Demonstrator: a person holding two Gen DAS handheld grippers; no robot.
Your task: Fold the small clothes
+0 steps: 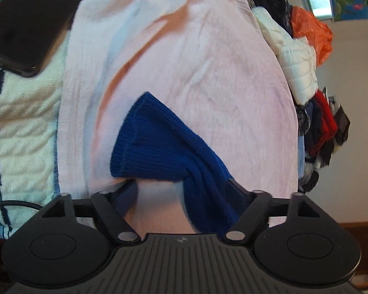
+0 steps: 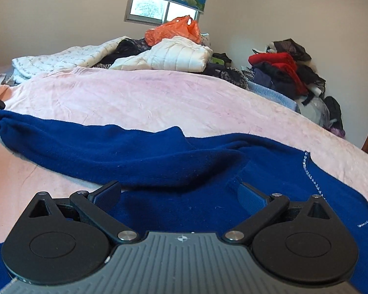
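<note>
A dark blue knit garment (image 2: 139, 156) lies spread on the pink blanket (image 2: 144, 98), with a line of small shiny stones (image 2: 311, 178) on its right part. Its sleeve with the ribbed cuff (image 1: 144, 142) runs down between the fingers of my left gripper (image 1: 180, 183). The sleeve lies twisted against the right finger (image 1: 235, 185), and bare blanket shows between it and the left finger (image 1: 126, 191). The jaws stand apart and do not pinch the cloth. My right gripper (image 2: 179, 193) hovers open low over the garment's body, with flat blue fabric under both fingers.
A black phone (image 1: 32, 22) and a cable (image 1: 12, 204) lie on a pale striped blanket (image 1: 24, 127) to the left. At the far side of the bed are a white quilted jacket (image 2: 174, 54), an orange bag (image 2: 174, 28) and a heap of red and dark clothes (image 2: 282, 71).
</note>
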